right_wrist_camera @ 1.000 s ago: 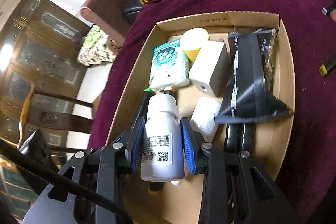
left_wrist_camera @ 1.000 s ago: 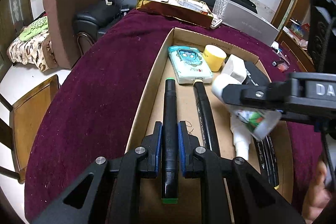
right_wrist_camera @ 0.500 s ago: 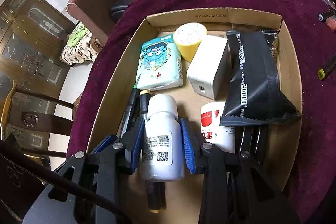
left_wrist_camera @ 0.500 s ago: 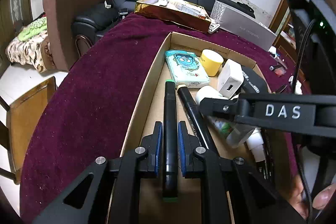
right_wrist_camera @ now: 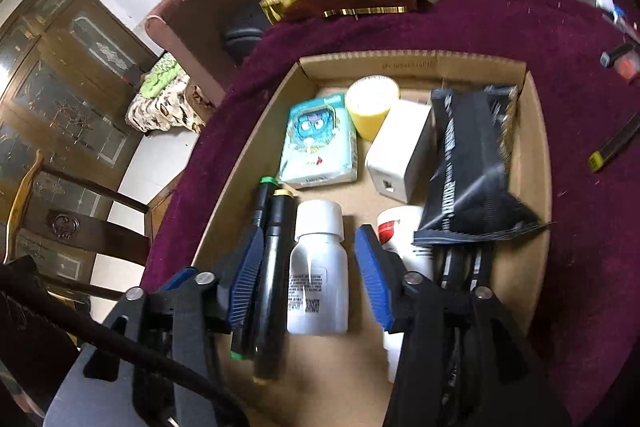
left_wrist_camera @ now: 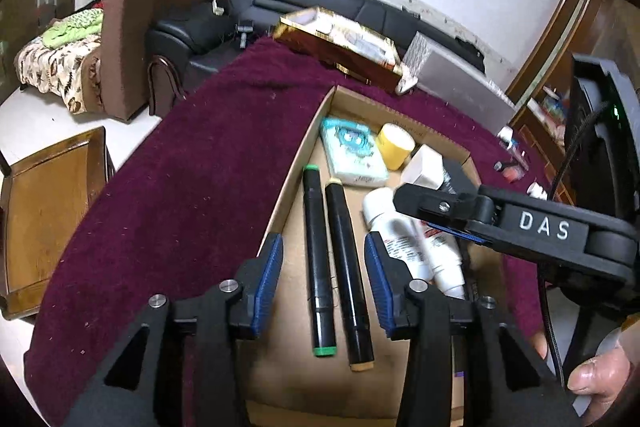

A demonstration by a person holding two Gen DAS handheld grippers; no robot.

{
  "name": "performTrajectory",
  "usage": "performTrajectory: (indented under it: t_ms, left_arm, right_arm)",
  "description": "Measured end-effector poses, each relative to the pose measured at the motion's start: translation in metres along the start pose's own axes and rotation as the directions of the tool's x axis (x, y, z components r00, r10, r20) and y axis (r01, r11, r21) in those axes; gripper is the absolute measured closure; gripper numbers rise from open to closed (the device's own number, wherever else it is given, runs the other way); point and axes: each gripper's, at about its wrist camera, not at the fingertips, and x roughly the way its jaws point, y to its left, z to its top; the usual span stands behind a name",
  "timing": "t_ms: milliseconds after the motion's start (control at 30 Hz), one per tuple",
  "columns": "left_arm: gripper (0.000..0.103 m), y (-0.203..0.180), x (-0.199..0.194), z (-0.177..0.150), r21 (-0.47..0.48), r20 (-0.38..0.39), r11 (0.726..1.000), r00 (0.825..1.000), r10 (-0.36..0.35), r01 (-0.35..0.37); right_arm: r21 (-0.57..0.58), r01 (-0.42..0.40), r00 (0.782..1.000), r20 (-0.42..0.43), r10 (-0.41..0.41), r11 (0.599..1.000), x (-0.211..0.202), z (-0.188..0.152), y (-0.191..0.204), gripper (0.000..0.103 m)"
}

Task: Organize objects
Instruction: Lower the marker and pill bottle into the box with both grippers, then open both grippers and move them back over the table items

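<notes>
Both the left gripper (left_wrist_camera: 323,275) and right gripper (right_wrist_camera: 306,277) are opening, pads clear. The green-capped black marker (left_wrist_camera: 317,259) and white plastic bottle (right_wrist_camera: 318,275) lie released along the shallow cardboard box's (right_wrist_camera: 538,163) left edge. A yellow-tipped pen (right_wrist_camera: 616,141) waits outside.

The letters "DAS" are printed in white on the black body of the right gripper (left_wrist_camera: 460,223), seen at three o'clock in the left wrist view. Other print on the white bottle (right_wrist_camera: 318,267), black pouch (right_wrist_camera: 468,163) and cardboard box (right_wrist_camera: 538,155) cannot be read.
</notes>
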Motion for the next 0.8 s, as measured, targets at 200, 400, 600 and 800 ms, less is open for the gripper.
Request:
performTrajectory:
  t_ms: [200, 400, 600, 800]
  left_arm:
    - [0.059, -0.011, -0.019, 0.001, 0.009, 0.046, 1.0, 0.999, 0.007, -0.007]
    - [0.059, -0.04, -0.024, -0.002, 0.058, 0.033, 0.998, 0.999, -0.024, 0.022]
    - [0.059, -0.084, -0.022, -0.011, 0.131, -0.016, 0.988, 0.997, -0.081, 0.083]
    - [0.059, -0.128, -0.002, -0.023, 0.17, -0.116, 0.975, 0.985, -0.126, 0.145]
  right_arm:
    - [-0.047, 0.005, 0.995, 0.1, 0.0, 0.999, -0.043, -0.005, -0.01, 0.042]
    - [-0.038, 0.054, 0.981, 0.19, -0.046, 0.998, -0.089, -0.01, -0.049, 0.035]
    - [0.006, 0.188, 0.944, 0.273, -0.183, 0.982, -0.132, -0.019, -0.115, 0.036]
    - [0.18, 0.224, 0.918, 0.291, -0.269, 0.958, -0.167, -0.035, -0.194, 0.036]
